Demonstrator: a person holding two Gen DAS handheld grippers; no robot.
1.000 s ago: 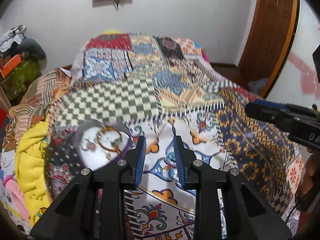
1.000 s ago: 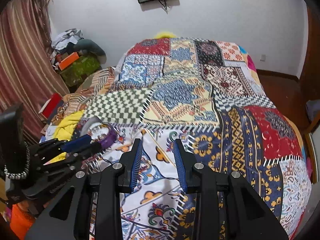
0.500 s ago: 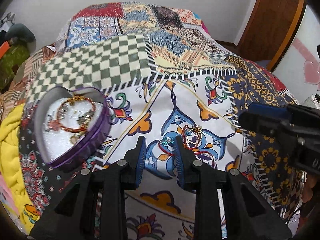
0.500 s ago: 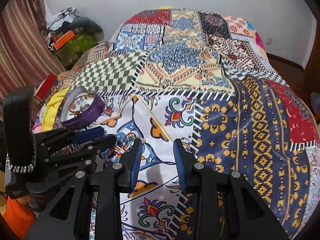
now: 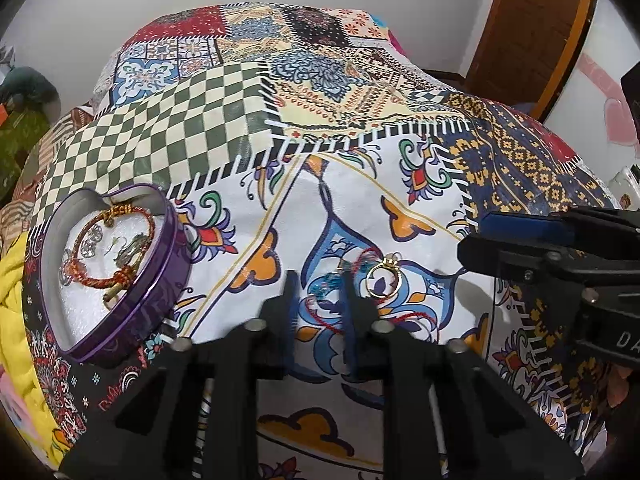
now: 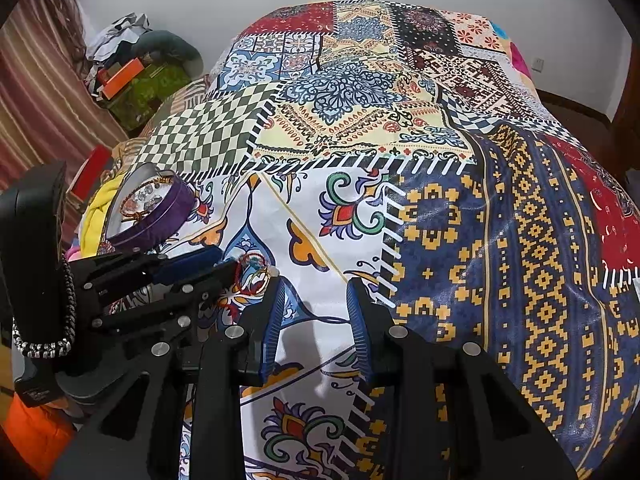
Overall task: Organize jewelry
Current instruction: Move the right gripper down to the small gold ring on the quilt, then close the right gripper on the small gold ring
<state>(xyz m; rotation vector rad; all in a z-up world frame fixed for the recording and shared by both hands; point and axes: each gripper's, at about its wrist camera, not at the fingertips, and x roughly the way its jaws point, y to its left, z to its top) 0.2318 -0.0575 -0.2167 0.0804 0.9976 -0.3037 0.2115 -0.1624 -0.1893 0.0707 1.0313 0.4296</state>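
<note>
A purple heart-shaped tin (image 5: 160,292) lies open on the bedspread at the left, holding a red and gold bracelet (image 5: 120,276) and small silver pieces. A gold ring (image 5: 382,278) lies on the quilt beside a red string bracelet (image 5: 362,258) and teal beads. My left gripper (image 5: 318,280) is open just above the quilt, its right finger next to the ring. My right gripper (image 6: 316,294) is open and empty over the quilt to the right. The tin (image 6: 160,224) and the string bracelet (image 6: 250,274) also show in the right wrist view.
The patchwork bedspread (image 5: 360,100) covers the whole bed. A yellow cloth (image 5: 12,280) hangs at the left edge. Clutter is piled by the wall (image 6: 136,68) beside a striped curtain (image 6: 36,92). A wooden door (image 5: 532,28) stands at the right.
Both grippers have dropped lower and closer to the quilt. The left gripper has come down beside the ring and string bracelet. The tin now shows nearer at the left.
</note>
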